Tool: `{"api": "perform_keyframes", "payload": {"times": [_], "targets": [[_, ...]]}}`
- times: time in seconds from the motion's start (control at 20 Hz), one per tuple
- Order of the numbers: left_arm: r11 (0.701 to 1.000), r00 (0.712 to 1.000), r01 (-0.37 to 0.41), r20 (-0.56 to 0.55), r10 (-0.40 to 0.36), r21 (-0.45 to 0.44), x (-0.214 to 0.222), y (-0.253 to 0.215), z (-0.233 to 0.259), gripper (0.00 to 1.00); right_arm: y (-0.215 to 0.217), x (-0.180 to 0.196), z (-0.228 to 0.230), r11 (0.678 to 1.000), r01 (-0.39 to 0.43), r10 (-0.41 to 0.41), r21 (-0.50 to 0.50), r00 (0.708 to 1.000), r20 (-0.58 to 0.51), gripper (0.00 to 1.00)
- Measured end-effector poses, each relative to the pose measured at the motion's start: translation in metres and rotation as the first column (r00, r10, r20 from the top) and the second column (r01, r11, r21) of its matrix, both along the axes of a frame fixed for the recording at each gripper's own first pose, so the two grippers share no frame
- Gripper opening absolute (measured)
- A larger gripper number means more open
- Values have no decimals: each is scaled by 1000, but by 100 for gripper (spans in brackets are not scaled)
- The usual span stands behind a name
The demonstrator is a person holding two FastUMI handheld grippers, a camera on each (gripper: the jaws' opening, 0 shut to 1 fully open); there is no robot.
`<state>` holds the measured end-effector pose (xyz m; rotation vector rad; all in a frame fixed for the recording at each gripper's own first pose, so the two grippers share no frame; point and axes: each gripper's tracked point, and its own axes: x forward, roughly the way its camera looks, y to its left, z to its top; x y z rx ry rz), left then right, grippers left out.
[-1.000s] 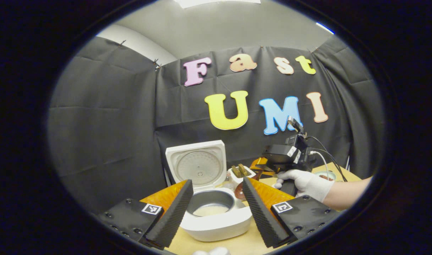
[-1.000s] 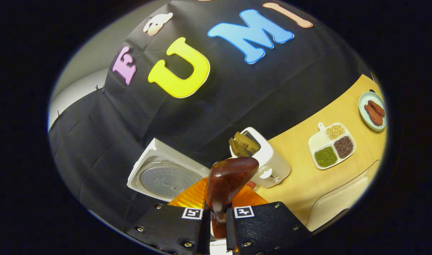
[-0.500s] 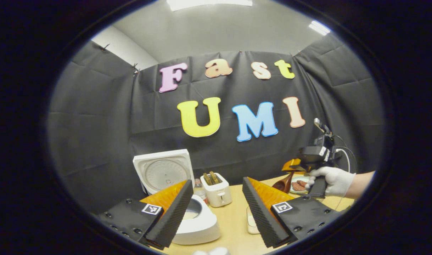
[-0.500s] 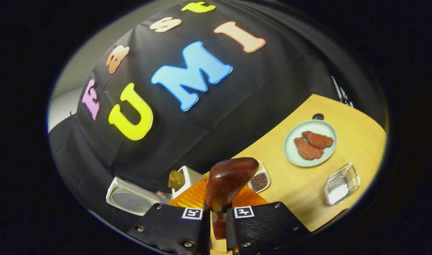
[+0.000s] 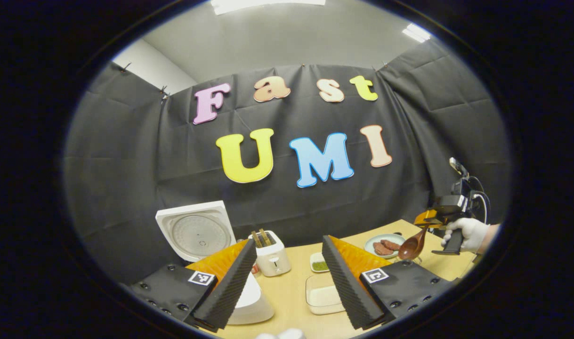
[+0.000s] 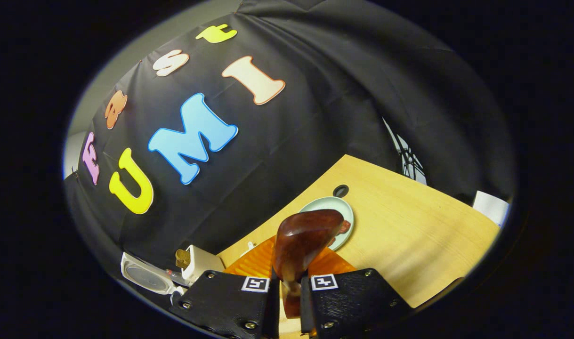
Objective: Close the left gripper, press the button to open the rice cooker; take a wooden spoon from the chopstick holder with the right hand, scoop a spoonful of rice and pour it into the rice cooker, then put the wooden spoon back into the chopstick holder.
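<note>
The white rice cooker (image 5: 254, 301) stands open at the lower left of the left gripper view, its lid (image 5: 195, 230) upright. My left gripper (image 5: 289, 282) is open and holds nothing. Beside the cooker stands the white chopstick holder (image 5: 271, 256) with wooden utensils in it. A clear tray of rice (image 5: 320, 296) lies between my left gripper's fingers. Far to the right, a gloved hand (image 5: 463, 231) holds my right gripper (image 5: 423, 221), shut on the wooden spoon (image 5: 410, 248). In the right gripper view the spoon (image 6: 305, 240) rises from my shut right gripper (image 6: 289, 292), bowl up.
A pale plate (image 5: 372, 241) with brown meat pieces and a small dish of green beans (image 5: 319, 265) sit on the wooden table (image 6: 409, 235). The cooker lid (image 6: 144, 278) and the holder (image 6: 199, 263) lie far left. The table has a cable hole (image 6: 341, 190).
My right gripper has swung well to the right with the spoon, away from the cooker and holder. The left gripper view has turned right, so the cooker slid left.
</note>
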<state>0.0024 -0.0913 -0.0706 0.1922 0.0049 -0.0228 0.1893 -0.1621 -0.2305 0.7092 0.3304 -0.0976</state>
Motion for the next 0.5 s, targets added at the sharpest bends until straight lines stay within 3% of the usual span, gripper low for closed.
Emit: {"api": "perform_keyframes", "payload": {"times": [0.5], "targets": [[998, 999, -36, -21, 37, 53, -1, -18, 5, 95, 2, 14, -62, 989, -39, 31, -143, 998, -57, 18]]}}
